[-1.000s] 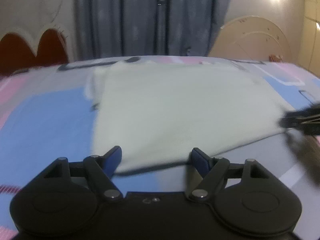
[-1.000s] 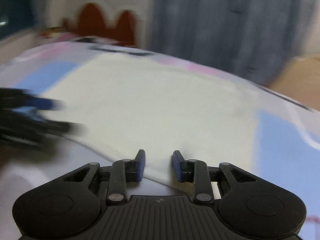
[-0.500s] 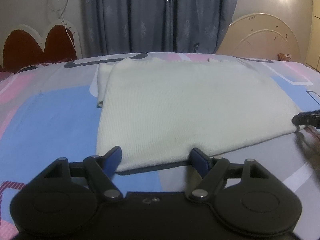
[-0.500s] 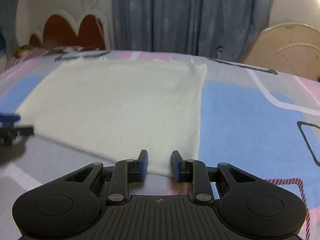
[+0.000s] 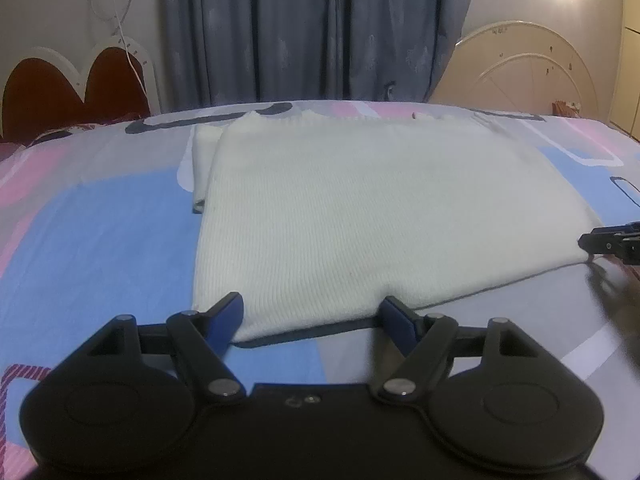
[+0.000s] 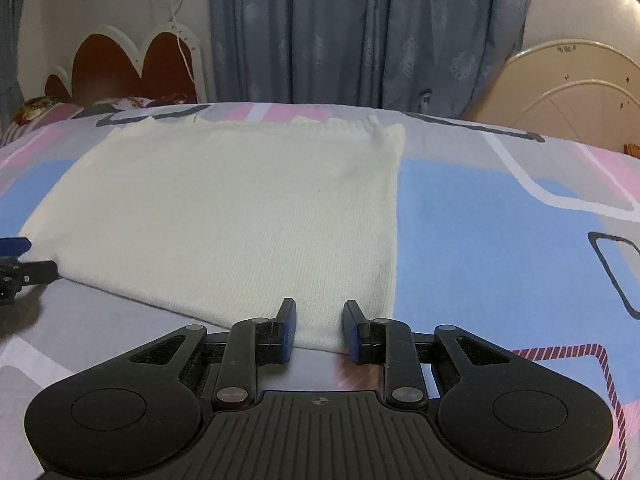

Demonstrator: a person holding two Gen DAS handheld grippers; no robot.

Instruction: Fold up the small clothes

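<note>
A cream knit garment (image 5: 360, 208) lies folded flat on the bed's patterned sheet (image 5: 100, 248); a folded-under strip shows along its left side. My left gripper (image 5: 312, 316) is open wide, low at the garment's near left corner, with the near edge lying between its fingers. In the right wrist view the same garment (image 6: 240, 216) fills the middle. My right gripper (image 6: 320, 328) stands narrowly open astride the garment's near right corner, and the pads do not press on the cloth. Each gripper shows at the edge of the other's view: right gripper (image 5: 608, 240), left gripper (image 6: 20, 264).
The sheet (image 6: 500, 240) carries blue, pink and grey blocks. Behind the bed hang grey curtains (image 5: 312, 32). A red scalloped headboard (image 5: 72, 88) stands at the back left and a cream arched one (image 5: 520, 72) at the back right. A white cord (image 5: 120, 8) hangs on the wall.
The blur has gone and both views are steady. The right gripper's view has swung from the garment's near edge to its near right corner. The left gripper has hardly moved.
</note>
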